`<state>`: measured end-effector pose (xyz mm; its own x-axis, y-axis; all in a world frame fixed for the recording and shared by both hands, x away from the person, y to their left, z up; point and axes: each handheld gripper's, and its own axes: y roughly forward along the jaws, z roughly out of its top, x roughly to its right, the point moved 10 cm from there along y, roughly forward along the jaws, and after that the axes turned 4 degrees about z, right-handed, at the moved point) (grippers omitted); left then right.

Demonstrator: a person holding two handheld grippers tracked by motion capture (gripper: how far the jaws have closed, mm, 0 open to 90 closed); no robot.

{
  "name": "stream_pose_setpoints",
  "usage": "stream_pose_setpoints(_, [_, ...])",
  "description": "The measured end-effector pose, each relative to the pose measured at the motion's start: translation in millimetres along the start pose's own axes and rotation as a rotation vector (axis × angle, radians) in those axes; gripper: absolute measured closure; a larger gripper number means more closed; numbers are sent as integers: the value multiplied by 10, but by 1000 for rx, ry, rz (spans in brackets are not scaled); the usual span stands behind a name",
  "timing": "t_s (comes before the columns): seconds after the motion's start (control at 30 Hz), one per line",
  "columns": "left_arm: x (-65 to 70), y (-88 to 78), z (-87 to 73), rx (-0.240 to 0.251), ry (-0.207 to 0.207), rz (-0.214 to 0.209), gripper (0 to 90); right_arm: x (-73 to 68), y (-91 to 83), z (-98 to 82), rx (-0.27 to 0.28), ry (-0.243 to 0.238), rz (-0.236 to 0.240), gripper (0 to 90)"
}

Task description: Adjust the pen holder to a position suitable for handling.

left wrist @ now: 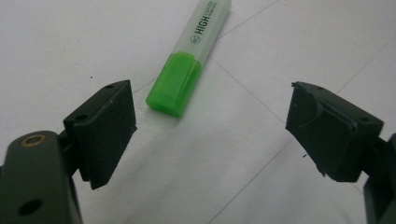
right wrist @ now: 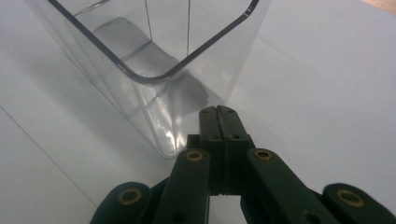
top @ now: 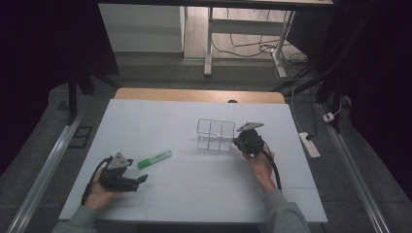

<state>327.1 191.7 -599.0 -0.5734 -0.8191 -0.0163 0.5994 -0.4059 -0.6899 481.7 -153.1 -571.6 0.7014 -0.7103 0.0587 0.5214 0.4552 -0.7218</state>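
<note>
Green cap toward me, the highlighter (left wrist: 187, 60) lies flat on the white surface (top: 194, 194), just ahead of my left hand-held gripper (top: 141, 179), whose jaws stand wide apart with nothing between them. My right hand-held gripper (right wrist: 218, 116) is clenched on nothing, its tips at the foot of the clear organizer (right wrist: 154, 60), which stands upright near the middle. I judge the round marker could roll or skid if one pad meets it first. The light organizer could slide or tip if my right nudges it. Farther off, the surface ends at a wooden edge (top: 199, 94); beyond are grey floor, desk legs (top: 208, 43) and cables.
</note>
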Motion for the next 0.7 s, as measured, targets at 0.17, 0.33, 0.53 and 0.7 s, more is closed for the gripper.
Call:
stream_pose_setpoints(0.17, [1,0,-1,-1,0,0,156,-20,39,49,5,1,1,897])
stream_pose_setpoints(0.33, [0,-1,-5,-2,1,-1,156,-48,90,97,4,-4,7,896])
stream_pose_setpoints(0.53, [-4,-4,-9,-1,-1,-2,155,-50,150,133,2,-4,9,897])
stream_pose_setpoints(0.7, [-12,-3,-13,-2,-1,-2,155,-53,177,172,10,0,10,897])
